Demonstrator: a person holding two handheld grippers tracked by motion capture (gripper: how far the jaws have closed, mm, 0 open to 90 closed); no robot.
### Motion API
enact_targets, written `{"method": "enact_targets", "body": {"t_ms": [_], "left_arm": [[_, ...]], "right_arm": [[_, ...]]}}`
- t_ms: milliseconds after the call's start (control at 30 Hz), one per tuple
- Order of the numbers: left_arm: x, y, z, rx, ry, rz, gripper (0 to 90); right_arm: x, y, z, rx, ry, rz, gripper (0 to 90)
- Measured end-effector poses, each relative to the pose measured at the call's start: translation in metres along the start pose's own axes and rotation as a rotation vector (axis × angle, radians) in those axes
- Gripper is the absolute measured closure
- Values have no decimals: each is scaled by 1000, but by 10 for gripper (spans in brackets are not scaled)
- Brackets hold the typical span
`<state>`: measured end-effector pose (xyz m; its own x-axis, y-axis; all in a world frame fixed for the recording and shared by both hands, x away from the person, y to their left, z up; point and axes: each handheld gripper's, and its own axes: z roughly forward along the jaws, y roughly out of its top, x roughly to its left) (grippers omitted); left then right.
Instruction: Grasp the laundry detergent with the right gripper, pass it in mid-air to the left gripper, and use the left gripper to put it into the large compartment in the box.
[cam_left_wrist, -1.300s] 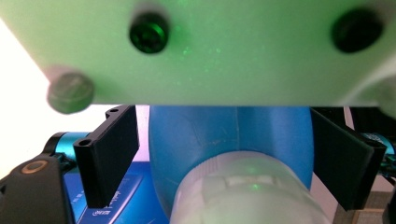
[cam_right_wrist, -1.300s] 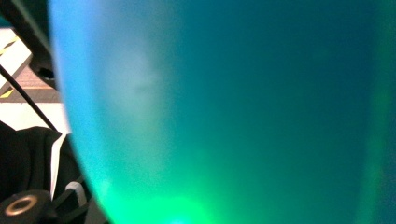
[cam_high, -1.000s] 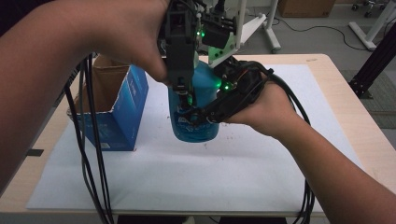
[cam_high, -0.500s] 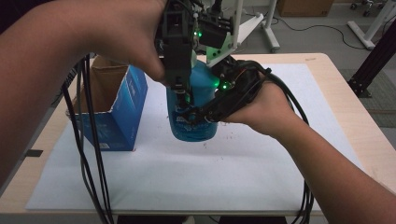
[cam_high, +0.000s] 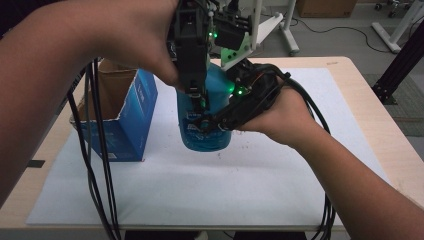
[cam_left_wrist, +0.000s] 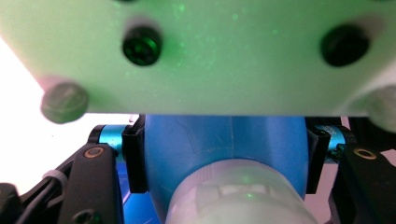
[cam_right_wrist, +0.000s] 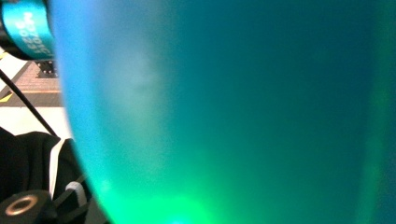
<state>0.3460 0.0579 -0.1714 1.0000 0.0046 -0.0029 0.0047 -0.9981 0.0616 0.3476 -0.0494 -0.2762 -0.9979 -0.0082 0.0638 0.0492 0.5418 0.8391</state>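
A blue plastic bottle stands on the white sheet in the middle of the table. My left gripper comes down on it from above. Its jaws have just been closing, and in the left gripper view both pads press on the blue shoulder below the pale ribbed cap. My right gripper reaches in from the right and is shut on the bottle's body. The bottle's blue-green wall lies right against the lens in the right gripper view.
An open blue cardboard box stands just left of the bottle. Black cables hang from the left hand over the front left of the sheet. A pale, green-lit plate with bolts sits close above the left jaws. White stand legs rise behind the table.
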Motion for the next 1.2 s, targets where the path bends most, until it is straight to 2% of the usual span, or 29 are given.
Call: {"method": "enact_targets", "body": {"t_ms": [167,467,500,567,633,700,733,867,900,1200], "left_arm": [[1,-1,0,6,-18,-11,379],[-1,-3,-3,0,-26,-19,380],[-1,-4,-4,1,-26,-14,380],[0,-5,-3,5,-25,-18,380],[0,-5,-3,9,-25,-22,380],[0,-6,-3,9,-22,-23,380],[1,-6,-3,8,-23,-26,379],[2,-8,-4,20,-25,-34,380],[2,-9,-4,16,-27,-43,379],[3,-12,-6,33,-29,-61,379]], "right_arm": [[0,0,1,-3,11,0,458],[1,0,2,-31,24,1,441],[1,0,1,-37,31,-4,418],[2,-3,-2,-46,38,-1,304],[2,-3,-3,-48,41,-5,284],[3,-4,-8,-44,35,1,225],[4,-6,-12,-21,25,0,224],[2,-8,-16,-9,14,-11,217],[2,-10,-20,-1,-3,-10,151],[0,-14,-32,8,-64,-2,88]]}}
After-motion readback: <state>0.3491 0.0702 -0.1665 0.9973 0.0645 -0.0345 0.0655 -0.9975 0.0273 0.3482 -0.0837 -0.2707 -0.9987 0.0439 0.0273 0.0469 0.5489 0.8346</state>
